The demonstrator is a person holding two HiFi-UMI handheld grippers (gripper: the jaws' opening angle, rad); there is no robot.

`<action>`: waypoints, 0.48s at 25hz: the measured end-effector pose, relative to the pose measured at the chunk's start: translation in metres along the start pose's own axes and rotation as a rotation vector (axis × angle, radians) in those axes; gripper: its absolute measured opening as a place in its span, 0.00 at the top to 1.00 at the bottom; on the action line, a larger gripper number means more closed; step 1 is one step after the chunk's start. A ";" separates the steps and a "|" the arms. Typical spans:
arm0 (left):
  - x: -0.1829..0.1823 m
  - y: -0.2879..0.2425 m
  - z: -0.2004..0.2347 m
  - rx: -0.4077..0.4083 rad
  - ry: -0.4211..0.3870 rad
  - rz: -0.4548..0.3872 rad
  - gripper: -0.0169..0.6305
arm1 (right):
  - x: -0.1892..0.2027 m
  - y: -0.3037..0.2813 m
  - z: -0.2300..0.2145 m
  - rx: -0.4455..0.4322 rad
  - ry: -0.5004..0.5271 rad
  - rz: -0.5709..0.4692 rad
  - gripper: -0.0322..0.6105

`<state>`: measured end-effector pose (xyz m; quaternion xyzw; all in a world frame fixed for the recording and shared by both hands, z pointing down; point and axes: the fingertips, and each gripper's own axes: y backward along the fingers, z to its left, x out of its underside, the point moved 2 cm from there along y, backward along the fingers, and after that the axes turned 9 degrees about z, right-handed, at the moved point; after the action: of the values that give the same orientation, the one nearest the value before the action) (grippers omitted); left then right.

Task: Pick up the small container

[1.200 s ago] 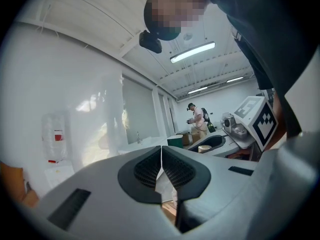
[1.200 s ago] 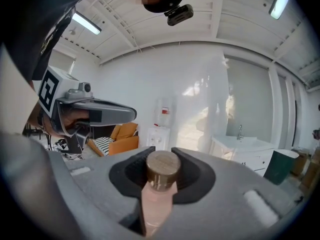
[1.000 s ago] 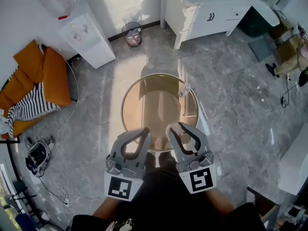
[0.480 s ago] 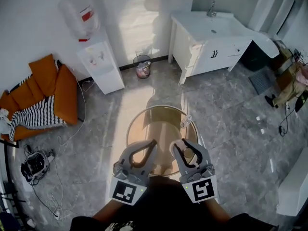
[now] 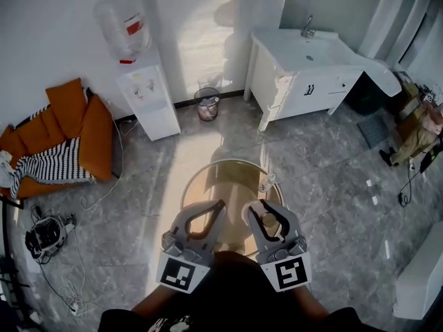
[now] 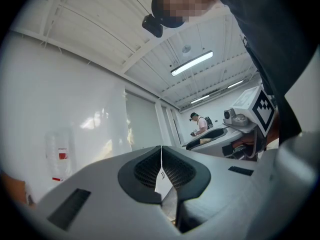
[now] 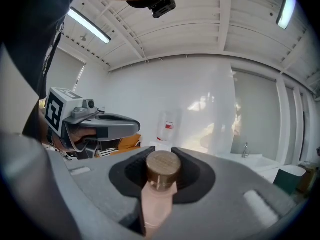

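**newbie:** Over the round glass table [image 5: 221, 185], my right gripper [image 5: 263, 209] clamps the small wooden-capped container [image 7: 163, 170], clear of the glass. Any tips?

**regular:** I'd hold that squeeze steady and not roll the wrist. The left gripper [image 5: 213, 206] is beside it, jaws pinched together. Leave it there.

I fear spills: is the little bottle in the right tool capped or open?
Capped. A brown cap sits on the pinkish bottle, clamped in the right tool.

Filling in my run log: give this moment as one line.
right gripper: shut on container | left gripper: shut, empty
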<state>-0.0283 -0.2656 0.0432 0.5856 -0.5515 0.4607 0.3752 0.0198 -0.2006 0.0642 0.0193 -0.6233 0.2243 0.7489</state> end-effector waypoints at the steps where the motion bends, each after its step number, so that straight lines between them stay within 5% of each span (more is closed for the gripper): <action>1: -0.001 0.000 0.000 -0.002 -0.001 0.000 0.94 | -0.001 0.000 0.000 -0.001 -0.004 0.000 0.80; 12: 0.004 0.000 0.001 -0.008 0.021 0.007 0.94 | 0.001 -0.001 0.004 -0.008 -0.005 0.003 0.80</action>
<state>-0.0287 -0.2675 0.0465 0.5773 -0.5515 0.4657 0.3818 0.0166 -0.2024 0.0665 0.0160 -0.6262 0.2226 0.7470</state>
